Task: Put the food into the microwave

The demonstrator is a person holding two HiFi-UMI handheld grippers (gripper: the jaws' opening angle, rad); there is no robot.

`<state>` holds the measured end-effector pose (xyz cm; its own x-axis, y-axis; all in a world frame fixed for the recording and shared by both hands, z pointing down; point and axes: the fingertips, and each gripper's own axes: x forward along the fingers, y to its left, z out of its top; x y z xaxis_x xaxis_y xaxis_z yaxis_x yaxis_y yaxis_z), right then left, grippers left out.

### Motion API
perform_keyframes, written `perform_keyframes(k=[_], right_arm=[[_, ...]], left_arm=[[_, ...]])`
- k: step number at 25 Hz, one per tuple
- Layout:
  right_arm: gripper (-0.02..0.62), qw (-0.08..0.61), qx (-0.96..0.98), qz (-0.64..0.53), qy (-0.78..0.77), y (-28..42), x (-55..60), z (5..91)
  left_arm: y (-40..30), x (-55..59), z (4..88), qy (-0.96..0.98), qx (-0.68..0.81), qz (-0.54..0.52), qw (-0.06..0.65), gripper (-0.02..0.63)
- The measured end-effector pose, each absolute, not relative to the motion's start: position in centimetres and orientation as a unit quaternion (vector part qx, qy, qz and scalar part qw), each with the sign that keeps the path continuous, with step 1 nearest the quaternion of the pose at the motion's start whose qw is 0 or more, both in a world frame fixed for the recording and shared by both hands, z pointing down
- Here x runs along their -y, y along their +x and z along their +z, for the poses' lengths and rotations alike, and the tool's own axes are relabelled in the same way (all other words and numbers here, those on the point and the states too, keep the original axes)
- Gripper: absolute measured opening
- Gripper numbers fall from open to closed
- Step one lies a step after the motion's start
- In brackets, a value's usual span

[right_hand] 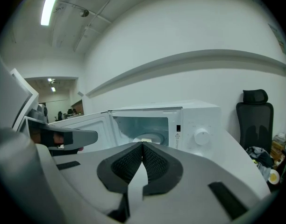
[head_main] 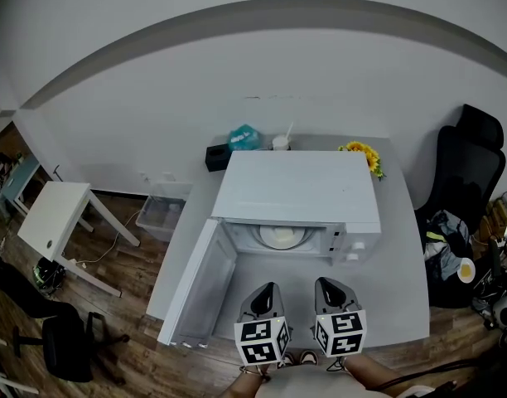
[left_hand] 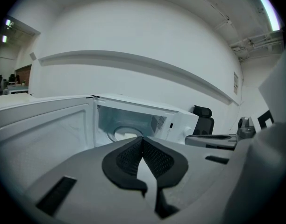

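A white microwave stands on the grey table with its door swung open to the left. Inside, a pale plate of food rests on the turntable; it also shows as the plate in the left gripper view and the plate in the right gripper view. Both grippers hover side by side in front of the opening, near the table's front edge. My left gripper is shut with nothing in it, its tips touching. My right gripper is likewise shut and empty, tips together.
Behind the microwave sit a black box, a teal bag, a white cup and yellow flowers. A black office chair stands right of the table. A small white table and a plastic bin are at left.
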<state>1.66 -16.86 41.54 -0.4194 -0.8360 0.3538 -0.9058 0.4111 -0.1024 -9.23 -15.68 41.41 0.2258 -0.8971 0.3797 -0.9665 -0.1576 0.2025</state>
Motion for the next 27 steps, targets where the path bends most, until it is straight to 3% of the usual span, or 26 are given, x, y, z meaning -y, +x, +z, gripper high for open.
perform_keyframes(k=[27], right_arm=[[0.015,0.142,0.833,0.135,0.517,2.02,16.02,42.12]], left_arm=[[-8.94,14.87,42.36,0.746,0.622,0.095,0.219,0.003]])
